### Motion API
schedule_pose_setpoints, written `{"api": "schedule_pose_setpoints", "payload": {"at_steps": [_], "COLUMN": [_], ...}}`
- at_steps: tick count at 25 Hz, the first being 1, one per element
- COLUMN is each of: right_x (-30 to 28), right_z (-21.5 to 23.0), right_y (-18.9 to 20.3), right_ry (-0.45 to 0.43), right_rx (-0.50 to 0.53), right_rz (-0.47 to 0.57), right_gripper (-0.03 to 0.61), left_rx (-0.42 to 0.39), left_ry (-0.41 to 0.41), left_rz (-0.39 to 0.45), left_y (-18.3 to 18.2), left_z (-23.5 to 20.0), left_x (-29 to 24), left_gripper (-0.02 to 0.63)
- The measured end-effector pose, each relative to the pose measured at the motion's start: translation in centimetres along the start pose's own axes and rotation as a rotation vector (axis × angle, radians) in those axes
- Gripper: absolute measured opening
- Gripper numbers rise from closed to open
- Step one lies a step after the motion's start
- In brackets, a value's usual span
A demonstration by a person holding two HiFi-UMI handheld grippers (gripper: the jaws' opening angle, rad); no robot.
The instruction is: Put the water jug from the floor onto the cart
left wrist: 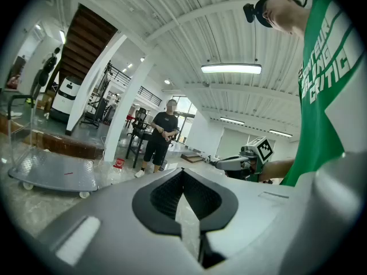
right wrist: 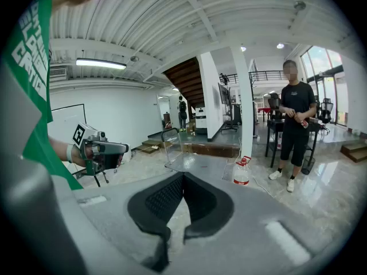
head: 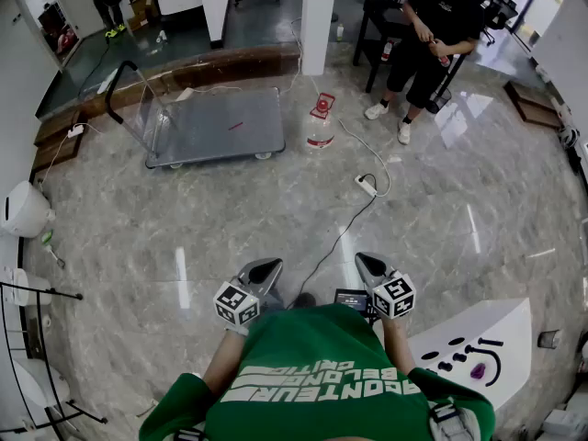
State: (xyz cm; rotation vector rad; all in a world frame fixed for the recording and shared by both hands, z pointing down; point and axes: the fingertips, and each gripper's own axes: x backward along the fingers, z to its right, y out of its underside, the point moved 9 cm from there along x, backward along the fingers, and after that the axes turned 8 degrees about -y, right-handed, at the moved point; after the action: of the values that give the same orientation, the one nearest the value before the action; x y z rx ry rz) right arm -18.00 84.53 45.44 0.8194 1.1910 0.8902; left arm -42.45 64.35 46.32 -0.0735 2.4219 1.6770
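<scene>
**The jug is far ahead, and both tongs are shut and empty.**

The clear plastic water jug with the red top [head: 320, 122] stands upright on the shiny grey stone floor [head: 441, 219]. It is well apart from the person, straight ahead and about in the middle between the two hands. The left tongs [head: 265, 269] and the right tongs [head: 365, 263] sit close to the person's green shirt [head: 322, 366], both pinched shut with nothing in them. Neither looks clearly nearer to the jug. The flat grey cart with the black handle [head: 216, 127] is just beside the jug, on its left in the head view. I think the person must first walk up to the jug, then open the tongs.
</scene>
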Motion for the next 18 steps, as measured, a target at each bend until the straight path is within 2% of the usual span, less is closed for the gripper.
{"api": "schedule_pose_setpoints", "payload": {"at_steps": [11,18], "right_x": [-0.7,0.2], "right_z": [-1.0,-0.4], "right_y": [1.4,1.7], "right_ry": [-0.047,-0.014], "right_rx": [-0.013,-0.038], "right_rz": [-0.029,-0.018], "right_gripper": [-0.008,-0.008], "left_rx": [0.003,-0.003], "left_ry": [-0.005,0.025], "left_rz": [-0.043,-0.048], "left_y": [1.5,1.1], "left_z": [0.7,1.1], "left_x": [-0.2,-0.8], "left_gripper": [0.010,0.010]}}
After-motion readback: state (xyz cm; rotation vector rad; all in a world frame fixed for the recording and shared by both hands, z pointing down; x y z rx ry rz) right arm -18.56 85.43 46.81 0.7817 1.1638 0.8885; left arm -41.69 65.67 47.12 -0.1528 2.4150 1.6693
